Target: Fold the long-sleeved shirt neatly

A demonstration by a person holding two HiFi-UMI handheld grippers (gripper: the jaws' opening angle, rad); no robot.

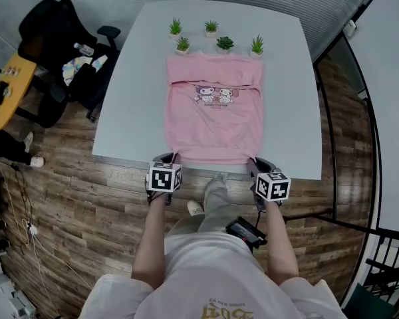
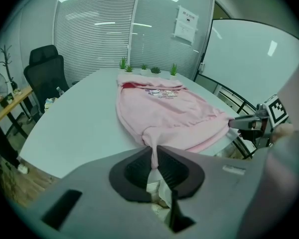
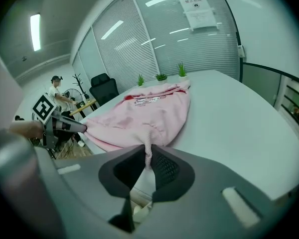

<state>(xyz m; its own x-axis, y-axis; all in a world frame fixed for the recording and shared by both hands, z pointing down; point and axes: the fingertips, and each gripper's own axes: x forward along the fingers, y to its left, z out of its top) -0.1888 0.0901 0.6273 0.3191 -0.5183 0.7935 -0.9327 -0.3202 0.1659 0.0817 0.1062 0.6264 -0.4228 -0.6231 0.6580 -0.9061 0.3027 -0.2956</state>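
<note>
- The pink long-sleeved shirt (image 1: 216, 121) lies flat on the white counter (image 1: 139, 78). Its hem is at the near edge and its collar is toward the 5 potted plants (image 1: 216, 38) at the far edge.
- The left claw (image 2: 153, 151) is clamped on the hem's left corner, and the right claw (image 3: 148, 151) on the right corner.
- The shirt's long axis runs straight away from both claws, so the fold likely carries the hem toward the collar, with the 2 corners kept level.

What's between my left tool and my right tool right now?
The pink shirt's bottom hem, its corners pinched in the left tool and the right tool; the head view shows it.
</note>
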